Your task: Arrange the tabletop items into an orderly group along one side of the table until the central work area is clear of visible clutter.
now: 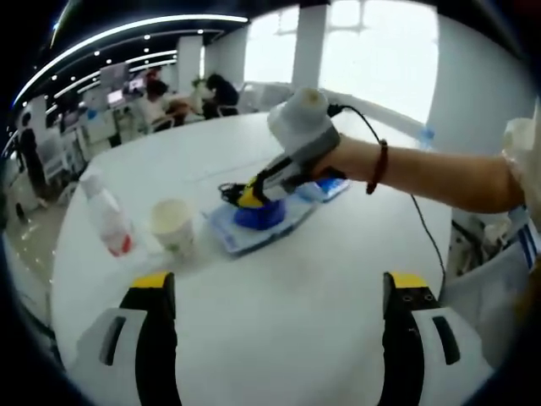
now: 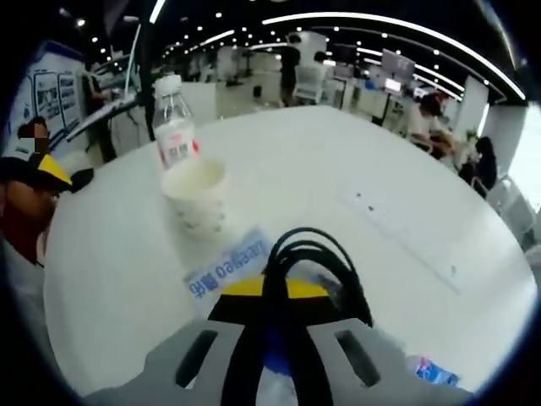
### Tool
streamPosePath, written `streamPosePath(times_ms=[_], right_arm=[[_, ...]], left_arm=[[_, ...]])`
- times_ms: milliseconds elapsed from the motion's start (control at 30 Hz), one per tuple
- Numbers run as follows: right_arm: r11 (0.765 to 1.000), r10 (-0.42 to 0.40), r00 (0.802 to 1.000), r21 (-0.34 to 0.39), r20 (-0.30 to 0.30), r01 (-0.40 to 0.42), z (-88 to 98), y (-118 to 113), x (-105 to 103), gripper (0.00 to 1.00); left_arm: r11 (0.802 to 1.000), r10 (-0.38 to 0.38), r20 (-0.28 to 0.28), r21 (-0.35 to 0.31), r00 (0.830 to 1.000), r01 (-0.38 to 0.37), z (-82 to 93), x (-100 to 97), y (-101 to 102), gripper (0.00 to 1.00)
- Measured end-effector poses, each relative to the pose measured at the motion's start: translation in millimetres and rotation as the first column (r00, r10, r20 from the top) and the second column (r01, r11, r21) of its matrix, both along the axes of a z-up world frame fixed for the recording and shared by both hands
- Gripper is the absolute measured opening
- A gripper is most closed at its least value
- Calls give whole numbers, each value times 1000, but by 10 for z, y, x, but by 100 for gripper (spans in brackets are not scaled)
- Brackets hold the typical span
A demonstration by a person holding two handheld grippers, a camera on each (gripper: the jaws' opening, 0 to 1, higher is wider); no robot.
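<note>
Left gripper view: 1 bottle [image 1: 108, 222] and 1 paper cup [image 1: 172, 225] at mid-left of the white tabletop [image 1: 279, 321], w/ 1 blue pack [image 1: 254, 230] at centre. Right gripper [image 1: 250, 196] sits over the pack, jaws closed on a coil of black cable [image 2: 311, 254], which shows low-centre in right gripper view. Left gripper [image 1: 279, 338] at bottom, jaws wide apart, holding nothing.

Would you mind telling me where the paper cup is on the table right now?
In the left gripper view the paper cup stands upright on the white table, between the plastic bottle and the blue-and-white packet; the right gripper view shows the bottle just behind it.
</note>
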State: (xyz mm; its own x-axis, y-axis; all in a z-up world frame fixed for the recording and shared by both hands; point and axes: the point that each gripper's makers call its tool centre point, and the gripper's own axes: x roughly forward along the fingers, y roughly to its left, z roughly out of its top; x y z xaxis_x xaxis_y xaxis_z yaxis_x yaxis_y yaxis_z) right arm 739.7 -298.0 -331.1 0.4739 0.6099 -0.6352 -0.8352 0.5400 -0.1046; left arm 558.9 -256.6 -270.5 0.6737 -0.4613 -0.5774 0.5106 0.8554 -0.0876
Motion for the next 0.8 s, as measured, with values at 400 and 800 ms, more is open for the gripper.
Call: streamPosePath(times_ms=[400,800], right_arm=[[998,-34,998,63,51,31,391,-92,-19,3],[994,-14,993,105,120,2,811,-173,-222,3]], left_arm=[[1000,-6,12,-2,1000,6,39,11,-16,99],[1000,-14,5,17,1000,14,-3,-5,-3,99]])
